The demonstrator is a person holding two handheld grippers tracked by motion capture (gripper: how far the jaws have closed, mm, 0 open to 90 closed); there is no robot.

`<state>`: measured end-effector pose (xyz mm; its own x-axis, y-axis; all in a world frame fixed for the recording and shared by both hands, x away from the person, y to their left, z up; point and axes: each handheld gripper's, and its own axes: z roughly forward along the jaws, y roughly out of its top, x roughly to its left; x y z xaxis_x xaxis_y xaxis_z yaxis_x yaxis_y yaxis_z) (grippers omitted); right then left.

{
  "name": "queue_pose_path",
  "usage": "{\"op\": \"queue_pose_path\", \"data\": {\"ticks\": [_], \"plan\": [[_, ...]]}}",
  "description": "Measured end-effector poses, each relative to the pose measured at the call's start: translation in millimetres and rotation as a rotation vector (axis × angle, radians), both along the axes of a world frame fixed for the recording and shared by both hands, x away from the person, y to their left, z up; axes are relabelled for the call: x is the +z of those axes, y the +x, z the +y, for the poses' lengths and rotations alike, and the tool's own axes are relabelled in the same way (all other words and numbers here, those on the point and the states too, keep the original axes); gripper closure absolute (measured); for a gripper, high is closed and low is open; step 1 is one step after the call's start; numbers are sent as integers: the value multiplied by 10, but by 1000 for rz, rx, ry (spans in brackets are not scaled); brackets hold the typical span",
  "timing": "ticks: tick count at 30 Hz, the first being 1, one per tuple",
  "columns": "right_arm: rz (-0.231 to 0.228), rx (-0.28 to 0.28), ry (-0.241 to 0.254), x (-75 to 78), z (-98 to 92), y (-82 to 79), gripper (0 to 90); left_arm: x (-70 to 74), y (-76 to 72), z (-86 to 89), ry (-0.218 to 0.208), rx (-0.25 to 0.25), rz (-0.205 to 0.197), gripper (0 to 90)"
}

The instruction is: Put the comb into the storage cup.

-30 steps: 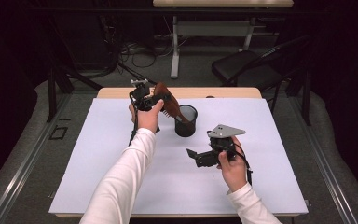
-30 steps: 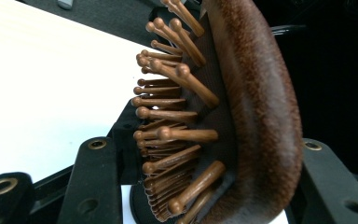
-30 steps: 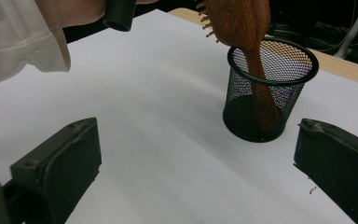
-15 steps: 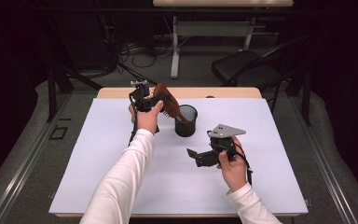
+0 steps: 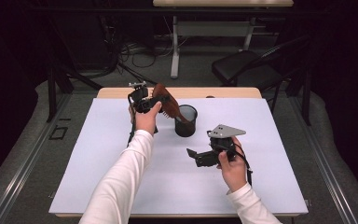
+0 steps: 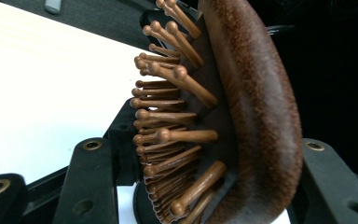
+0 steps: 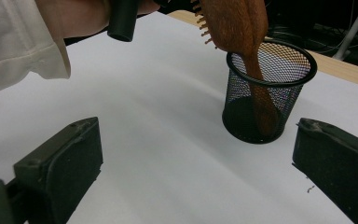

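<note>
On the white table (image 5: 121,186) we are lowering a brown hairbrush (image 5: 164,100) handle-first into the black mesh cup (image 5: 186,122); its handle already reaches the cup's bottom. Our left gripper (image 5: 154,100) clamps the brush head, and the next move calls for letting go cleanly. Our right gripper (image 5: 193,156) waits wide open, empty. Compared with a second ago, nothing visibly shifts, though the left jaws have just eased slightly

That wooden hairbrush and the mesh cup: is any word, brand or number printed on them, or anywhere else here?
None can be read: the hairbrush, the mesh pen cup, the white table sheet and the right hand-held gripper's grey plate bear no legible writing.
</note>
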<state>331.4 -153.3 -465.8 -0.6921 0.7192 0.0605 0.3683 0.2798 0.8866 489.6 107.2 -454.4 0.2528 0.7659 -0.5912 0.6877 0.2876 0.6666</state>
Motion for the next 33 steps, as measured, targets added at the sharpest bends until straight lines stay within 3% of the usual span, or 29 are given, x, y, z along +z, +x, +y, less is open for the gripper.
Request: {"op": "queue_pose_path", "data": {"ticks": [33], "plan": [[1,2,-3,-9,11,-1,17,-18,26,13,-11,-5,8,438]]}}
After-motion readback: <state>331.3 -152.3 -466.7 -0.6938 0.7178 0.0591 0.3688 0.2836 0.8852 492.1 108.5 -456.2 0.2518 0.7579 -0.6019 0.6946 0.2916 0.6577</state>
